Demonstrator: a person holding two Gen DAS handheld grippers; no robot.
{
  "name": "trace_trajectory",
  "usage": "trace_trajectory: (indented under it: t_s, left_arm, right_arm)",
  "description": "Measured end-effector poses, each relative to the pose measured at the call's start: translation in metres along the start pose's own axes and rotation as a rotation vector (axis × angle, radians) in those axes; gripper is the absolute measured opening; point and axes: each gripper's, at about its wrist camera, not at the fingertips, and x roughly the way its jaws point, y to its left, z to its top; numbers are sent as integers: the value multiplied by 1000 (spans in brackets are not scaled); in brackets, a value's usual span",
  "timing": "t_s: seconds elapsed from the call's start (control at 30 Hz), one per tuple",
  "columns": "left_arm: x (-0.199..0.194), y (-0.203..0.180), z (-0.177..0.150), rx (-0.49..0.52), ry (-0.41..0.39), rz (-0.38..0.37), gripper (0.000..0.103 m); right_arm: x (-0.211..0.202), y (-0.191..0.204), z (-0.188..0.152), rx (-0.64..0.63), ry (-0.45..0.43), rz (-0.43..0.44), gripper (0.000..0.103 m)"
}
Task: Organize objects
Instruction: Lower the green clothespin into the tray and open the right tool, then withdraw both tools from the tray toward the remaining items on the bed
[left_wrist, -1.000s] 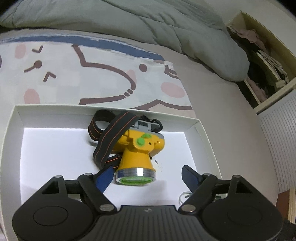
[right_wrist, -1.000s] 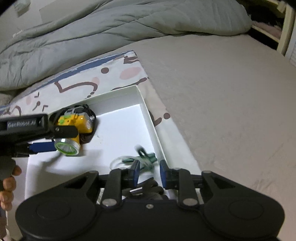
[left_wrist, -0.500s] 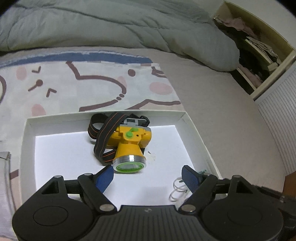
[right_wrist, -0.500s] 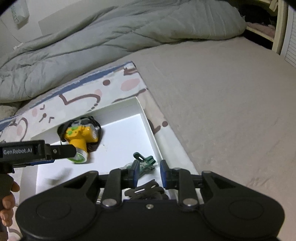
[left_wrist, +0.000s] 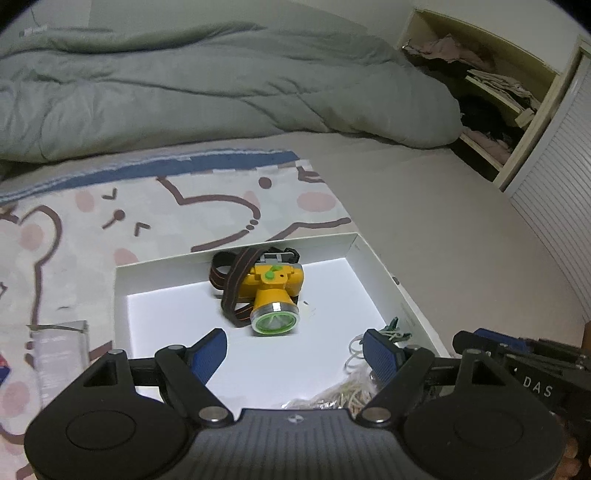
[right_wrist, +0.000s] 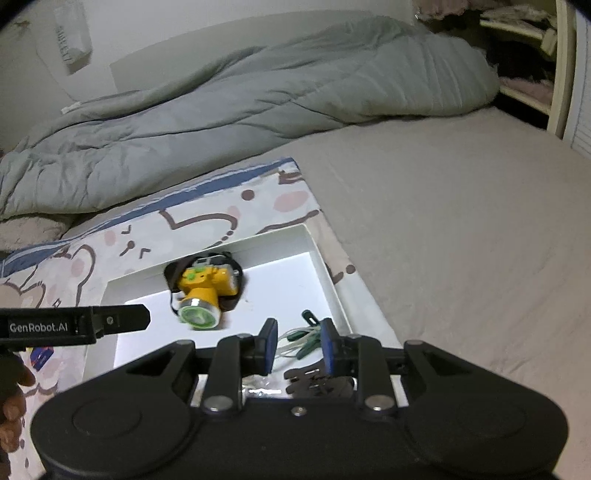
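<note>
A yellow headlamp (left_wrist: 273, 295) with a green lens and a black strap lies in the white box (left_wrist: 122, 295), near its far wall. My left gripper (left_wrist: 295, 352) hangs above the box's near part, open, with nothing between its blue pads. In the right wrist view the headlamp (right_wrist: 203, 291) lies left of centre, and one finger of my left gripper (right_wrist: 122, 319) reaches in from the left. My right gripper (right_wrist: 298, 345) hovers over the box's right corner with a narrow gap and nothing in it. Below it lie green clips on a clear coil (right_wrist: 306, 338).
A packet of pale thin sticks (left_wrist: 347, 391) and a dark clip (right_wrist: 317, 380) lie in the box's near corner. The box sits on a cartoon-print sheet (left_wrist: 184, 206), with a grey duvet (left_wrist: 221, 92) behind. Open shelves (left_wrist: 491, 99) stand at the far right. A clear container (left_wrist: 59, 354) lies left of the box.
Both grippers have risen and drawn back from the box, so the headlamp looks smaller and farther. The left jaws stay wide open. The right jaws keep their narrow gap.
</note>
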Motion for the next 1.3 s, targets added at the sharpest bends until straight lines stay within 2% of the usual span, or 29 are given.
trace_trajectory:
  t_s: [0.23, 0.37, 0.6, 0.9, 0.97, 1.3]
  left_arm:
    - [-30, 1, -11, 30, -36, 42, 83]
    - [-45, 6, -19, 48, -62, 84, 92]
    - [-62, 22, -28, 40, -78, 125, 97]
    - [-73, 33, -41, 58, -94, 149, 101]
    - [-75, 35, -44, 50, -96, 146, 102]
    - [-78, 32, -56, 77, -95, 138, 103]
  right_arm:
    - [-22, 10, -8, -23, -19, 9, 30]
    - [-31, 15, -13, -34, -27, 0, 39]
    - [-46, 24, -20, -51, -52, -3, 47]
    - [-58, 38, -28, -93, -64, -27, 67]
    - [-60, 40, -30, -94, -61, -28, 75]
    - [-73, 49, -39, -113, -73, -51, 100]
